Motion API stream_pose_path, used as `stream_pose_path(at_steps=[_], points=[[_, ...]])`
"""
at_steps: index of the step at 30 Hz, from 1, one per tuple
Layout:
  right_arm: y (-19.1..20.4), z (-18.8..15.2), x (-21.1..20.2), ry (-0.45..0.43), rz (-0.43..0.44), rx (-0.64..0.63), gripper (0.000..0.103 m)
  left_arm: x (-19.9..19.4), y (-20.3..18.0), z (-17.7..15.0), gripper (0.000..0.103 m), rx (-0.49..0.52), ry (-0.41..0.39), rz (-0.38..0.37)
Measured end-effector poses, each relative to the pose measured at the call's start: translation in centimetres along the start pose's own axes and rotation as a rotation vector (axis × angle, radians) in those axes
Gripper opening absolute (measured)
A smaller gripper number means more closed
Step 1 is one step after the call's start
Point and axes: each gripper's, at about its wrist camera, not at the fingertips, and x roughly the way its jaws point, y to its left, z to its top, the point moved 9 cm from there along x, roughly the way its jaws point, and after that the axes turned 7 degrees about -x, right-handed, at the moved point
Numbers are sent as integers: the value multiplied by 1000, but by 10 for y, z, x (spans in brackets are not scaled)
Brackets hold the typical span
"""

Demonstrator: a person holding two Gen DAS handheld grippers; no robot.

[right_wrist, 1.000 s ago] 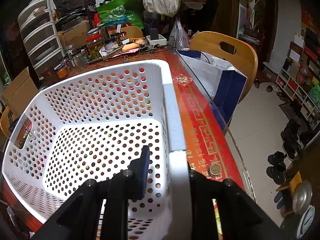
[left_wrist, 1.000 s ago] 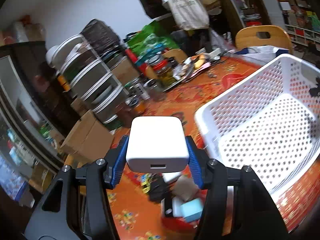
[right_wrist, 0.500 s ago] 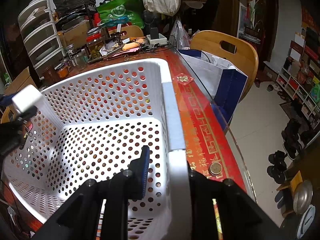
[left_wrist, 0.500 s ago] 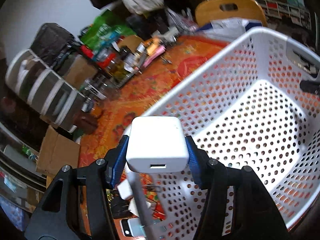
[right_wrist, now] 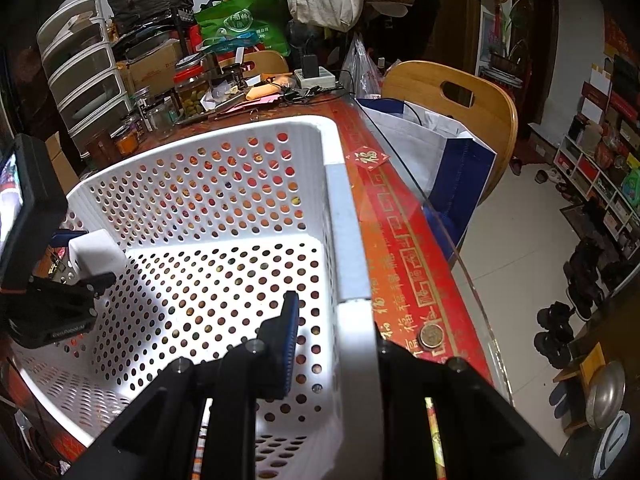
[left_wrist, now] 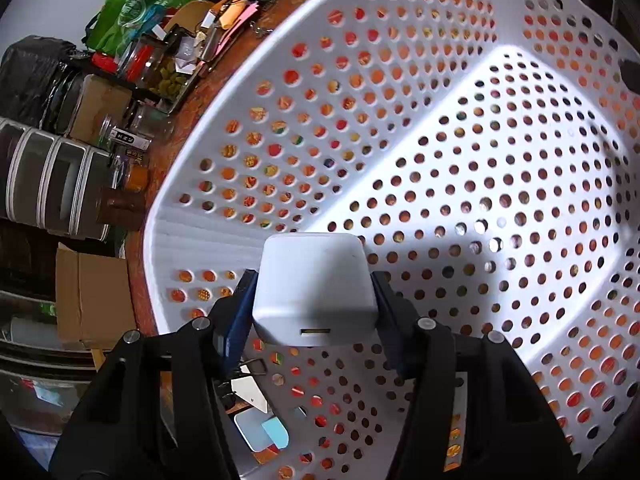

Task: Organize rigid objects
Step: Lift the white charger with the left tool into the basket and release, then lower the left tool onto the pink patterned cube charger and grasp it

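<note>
My left gripper [left_wrist: 314, 300] is shut on a white USB charger block [left_wrist: 314, 288] and holds it inside the white perforated basket [left_wrist: 460, 168], above its floor near the left end. The right wrist view shows the same charger [right_wrist: 96, 256] in the left gripper [right_wrist: 90, 266] over the basket's left side. My right gripper [right_wrist: 332, 328] is shut on the basket's right rim [right_wrist: 352, 264], one blue-padded finger [right_wrist: 290, 316] inside the wall, the other hidden outside it. The basket floor holds nothing.
The basket sits on a red patterned table [right_wrist: 400, 248] with a coin [right_wrist: 431, 336] near its glass edge. Jars and clutter [right_wrist: 192, 88] crowd the far end. A wooden chair with a bag [right_wrist: 448, 120] stands to the right. Small items [left_wrist: 260, 432] lie outside the basket's left wall.
My left gripper has carried the charger from outside the basket over its left rim and down into it. My right gripper has stayed on the rim.
</note>
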Motion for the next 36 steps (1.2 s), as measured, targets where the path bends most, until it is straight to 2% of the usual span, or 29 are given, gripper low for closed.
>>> stream_pose_path(at_steps=[3, 5, 6, 7, 9, 11, 13, 15, 17, 19, 20, 23, 27, 30, 34, 36], points=[[0, 0, -1, 2, 1, 0, 18, 0, -4, -3, 54, -5, 3, -15], [0, 0, -1, 2, 0, 1, 18, -1, -4, -3, 59, -9, -10, 1], [0, 0, -1, 3, 1, 3, 18, -3, -3, -2, 65, -7, -25, 16], [0, 0, 0, 6, 2, 4, 18, -8, -2, -4, 76, -1, -31, 28], [1, -1, -1, 10, -2, 2, 18, -15, -4, -3, 88, 19, -63, 38], [1, -1, -1, 15, -4, 0, 18, -28, 1, 0, 91, 1, -123, 65], [1, -1, -1, 18, -5, -1, 18, -50, 13, 1, 91, -72, -206, 50], [1, 0, -1, 18, -5, -2, 18, -81, 37, -4, 92, -179, -292, -37], [1, 0, -1, 21, -8, -3, 18, -114, 77, -20, 103, -305, -385, -121], [1, 0, -1, 21, -12, -7, 18, -128, 113, -37, 103, -383, -428, -142], [1, 1, -1, 19, -11, -7, 18, -130, 138, -51, 103, -438, -443, -129], [2, 0, -2, 14, -9, -10, 18, -112, 196, -90, 103, -574, -413, -88], [2, 1, -2, 17, -13, -17, 18, -46, 246, -138, 103, -703, -292, -107], [1, 2, -1, 23, -16, -19, 18, 12, 258, -155, 103, -735, -197, -112], [2, 2, -2, 25, -17, -29, 18, 82, 252, -160, 103, -772, -84, -233], [2, 2, -2, 26, -18, -28, 18, 100, 246, -159, 100, -775, -58, -252]])
